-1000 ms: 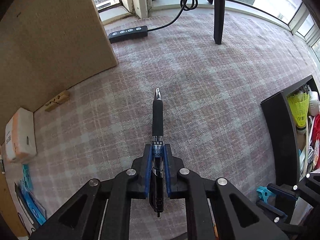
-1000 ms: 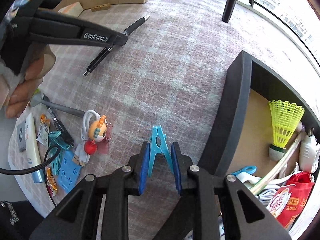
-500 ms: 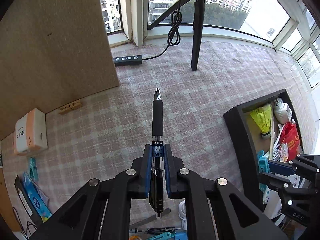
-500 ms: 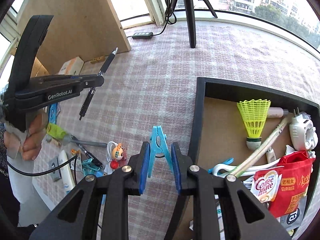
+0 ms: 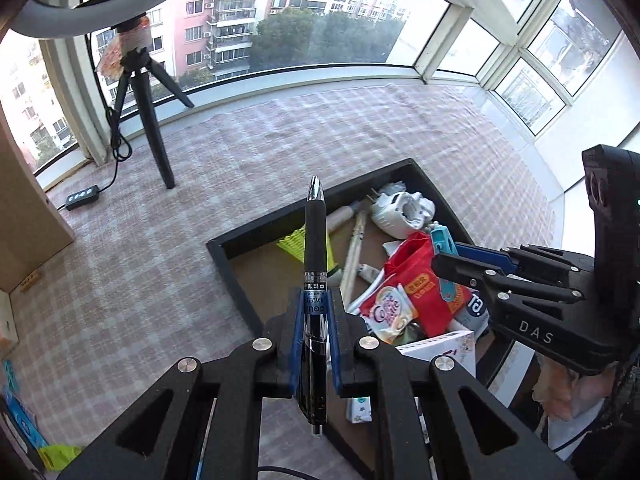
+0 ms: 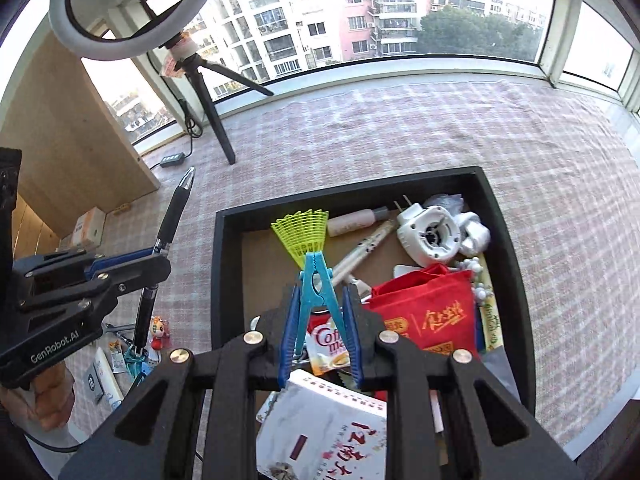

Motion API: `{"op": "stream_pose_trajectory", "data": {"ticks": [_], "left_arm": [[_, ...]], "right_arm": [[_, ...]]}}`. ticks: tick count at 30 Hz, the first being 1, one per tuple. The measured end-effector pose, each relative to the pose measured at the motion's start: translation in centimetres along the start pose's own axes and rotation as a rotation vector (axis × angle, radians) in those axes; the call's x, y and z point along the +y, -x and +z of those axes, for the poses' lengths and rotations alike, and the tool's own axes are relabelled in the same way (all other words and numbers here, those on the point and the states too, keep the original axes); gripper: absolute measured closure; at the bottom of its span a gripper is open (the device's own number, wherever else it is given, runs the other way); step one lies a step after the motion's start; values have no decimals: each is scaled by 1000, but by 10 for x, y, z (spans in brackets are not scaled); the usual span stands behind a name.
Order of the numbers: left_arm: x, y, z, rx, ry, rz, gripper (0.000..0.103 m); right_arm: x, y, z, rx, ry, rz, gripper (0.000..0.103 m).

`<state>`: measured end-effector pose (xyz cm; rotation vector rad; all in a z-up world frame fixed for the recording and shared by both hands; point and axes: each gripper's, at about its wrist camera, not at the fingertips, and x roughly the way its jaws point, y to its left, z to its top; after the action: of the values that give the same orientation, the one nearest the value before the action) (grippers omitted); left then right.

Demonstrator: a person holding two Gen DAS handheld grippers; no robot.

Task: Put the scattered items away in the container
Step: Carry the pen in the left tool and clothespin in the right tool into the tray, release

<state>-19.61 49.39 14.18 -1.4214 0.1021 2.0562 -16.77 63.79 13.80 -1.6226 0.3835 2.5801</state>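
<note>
Both your grippers had swung from the open checked cloth toward the black container (image 6: 224, 280) since a second earlier, when the box sat only at the frame's edge. Your right gripper (image 6: 320, 336) was nearest, poised above the container's near end, its blue pads pinched on the legs of the blue clothespin (image 6: 314, 292), jaws only a narrow way apart. Your left gripper (image 5: 315, 340) sat just outside the container's left wall, closed almost fully on the barrel of the black pen (image 5: 315, 248), whose tip reached out over that wall in the left wrist view. Both loads looked light and stiff; I'd judge the pen's smooth barrel liable to slide if you slackened, so its rubber grip would be the surer hold, while the pin's spring could make it twist out sideways. Inside the container, beyond the pin, lay a white booklet (image 6: 320, 432), a coffee sachet (image 6: 330, 344), a red packet (image 6: 424, 308), then the yellow shuttlecock (image 6: 302, 236) and the white plug (image 6: 432, 236) at the far wall. Left of the container, the remaining scattered items (image 6: 120, 356) were small, half behind your left gripper, and hard to name. The container's near wall was hidden under the right gripper's frame.
</note>
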Motion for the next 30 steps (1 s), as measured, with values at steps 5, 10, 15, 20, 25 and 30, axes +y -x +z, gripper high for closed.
{"op": "stream_pose_trajectory", "data": {"ticks": [5,10,15,20,25,30], "left_arm": [[-42,-7,0,-3,-20,-30,41],[-52,-3,-13,-15,-73,24,44],[-21,11,-25,-28,-9,69,45],[23,31,-44,-56,76,134,46],[77,57,-74,-79,170,204,46],[128,86,-118,-99,278,268,46]], "right_arm": [[-31,12,-3,-12,-15,-75,69],[-41,26,-5,-58,-47,-81,57],[-25,26,-5,-61,-11,-52,57],[1,20,-8,-57,17,-5,57],[33,12,-13,-38,76,17,57],[63,10,-22,-25,105,82,57]]}}
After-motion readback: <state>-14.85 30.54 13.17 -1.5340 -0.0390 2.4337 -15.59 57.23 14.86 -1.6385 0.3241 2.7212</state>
